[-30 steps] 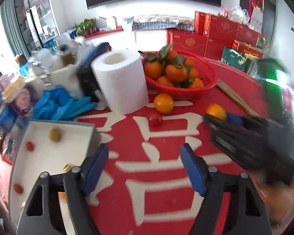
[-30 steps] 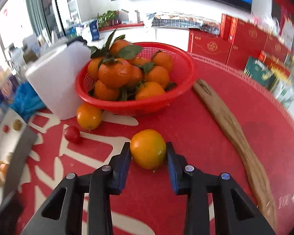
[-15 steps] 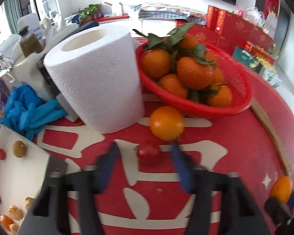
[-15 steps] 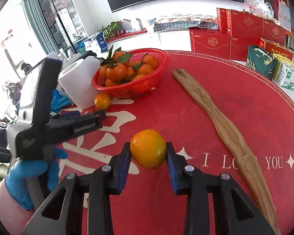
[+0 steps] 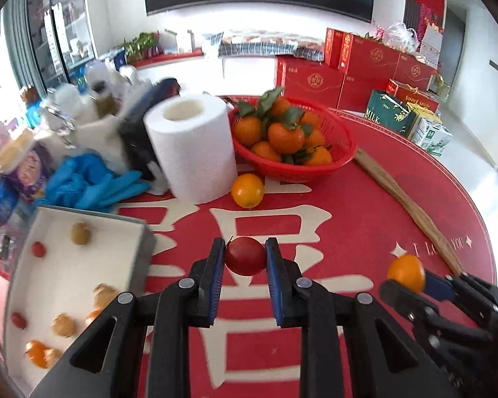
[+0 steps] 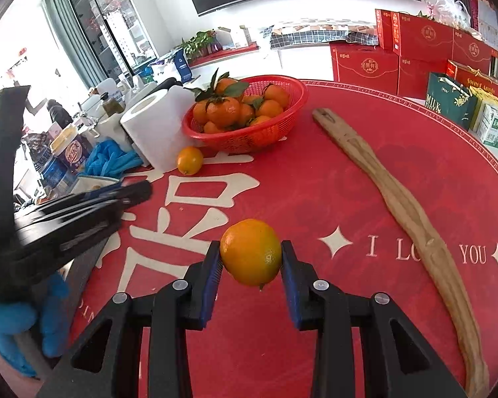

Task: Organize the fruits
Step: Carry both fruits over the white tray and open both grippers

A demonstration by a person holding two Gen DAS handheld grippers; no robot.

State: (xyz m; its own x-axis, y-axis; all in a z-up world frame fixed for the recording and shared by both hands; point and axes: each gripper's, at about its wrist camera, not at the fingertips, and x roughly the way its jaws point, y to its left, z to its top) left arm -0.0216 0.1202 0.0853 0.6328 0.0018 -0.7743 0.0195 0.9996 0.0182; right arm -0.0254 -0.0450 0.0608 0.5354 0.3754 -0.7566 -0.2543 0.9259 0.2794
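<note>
1. The left claw [image 5: 244,258] is clenched on a small red tomato [image 5: 245,256], which sits between the blue pads and seems lifted off the red surface [image 5: 365,205].
2. The right claw [image 6: 251,258] grips an orange [image 6: 251,252] in the same way, held above the surface near the "I LOVE YOU" lettering.
3. The white tray [image 5: 129,229], holding other small red and yellowish fruits, lies just to the left of the left claw and a little nearer the camera. The tomato probably belongs there, so a short sideways carry to the left should do it; the left hand is clearly the nearer one.
4. The red basket [image 6: 293,99] of leafy oranges stands well ahead of the right claw and slightly to its left, at the far side of the surface. It looks like the orange's likely home.
5. One loose orange [image 5: 247,190] rests on the surface between the paper roll [image 5: 191,152] and the basket, touching neither claw.
6. A long wooden stick [image 6: 398,195] lies to the right of the path to the basket.
</note>
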